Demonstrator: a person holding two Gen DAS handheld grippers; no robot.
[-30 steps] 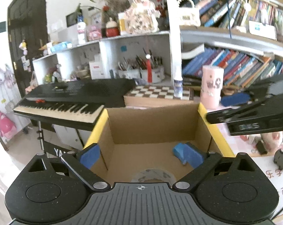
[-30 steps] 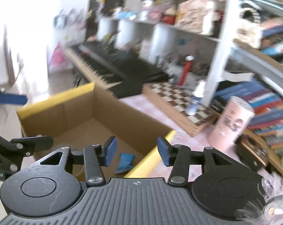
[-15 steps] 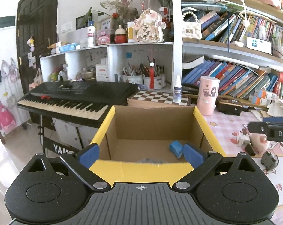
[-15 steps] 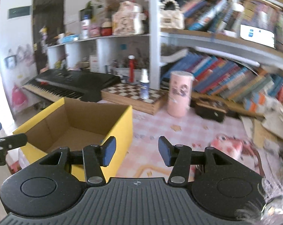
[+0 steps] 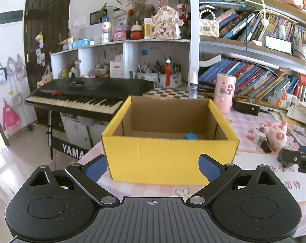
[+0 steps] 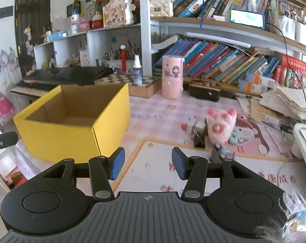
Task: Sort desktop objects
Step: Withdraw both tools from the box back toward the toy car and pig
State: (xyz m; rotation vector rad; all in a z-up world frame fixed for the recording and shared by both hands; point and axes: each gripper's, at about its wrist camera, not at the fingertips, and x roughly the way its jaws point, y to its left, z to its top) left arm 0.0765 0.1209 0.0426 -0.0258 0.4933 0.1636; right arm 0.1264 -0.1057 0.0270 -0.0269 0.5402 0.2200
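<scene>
The pink plush toy [image 6: 220, 126] lies on the worktop [image 6: 157, 111] ahead and right of the right gripper [image 6: 148, 166], whose empty jaws are opening; the left gripper [image 5: 153, 167], jaws spread and empty, faces the yellow box [image 5: 169, 160].

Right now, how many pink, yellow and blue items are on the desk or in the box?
Pink: 2, plush toy and cylindrical canister
Yellow: 1, cardboard box
Blue: 1, small blue object inside the box
Total: 4
</scene>
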